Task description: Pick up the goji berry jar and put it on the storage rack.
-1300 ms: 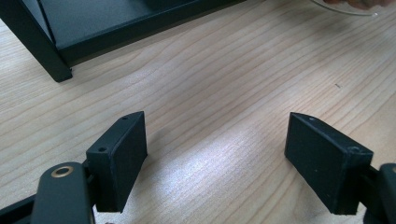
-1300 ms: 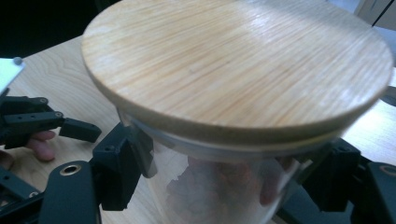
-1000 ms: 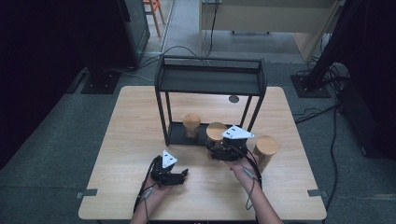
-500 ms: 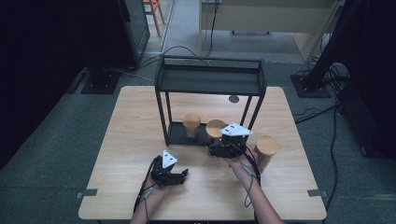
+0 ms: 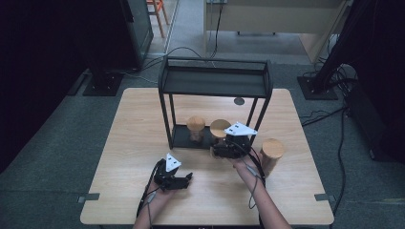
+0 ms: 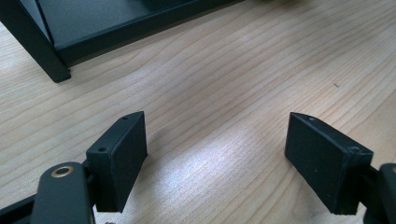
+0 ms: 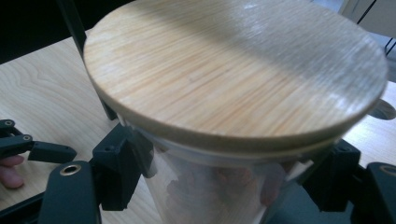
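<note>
Jar (image 7: pixel 219 186) between right hand-held gripper (image 7: pixel 224 182) jaws

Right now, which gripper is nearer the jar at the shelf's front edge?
Right. The right gripper has its fingers on both sides of the jar; the left gripper sits open, apart, nearer the person.
</note>
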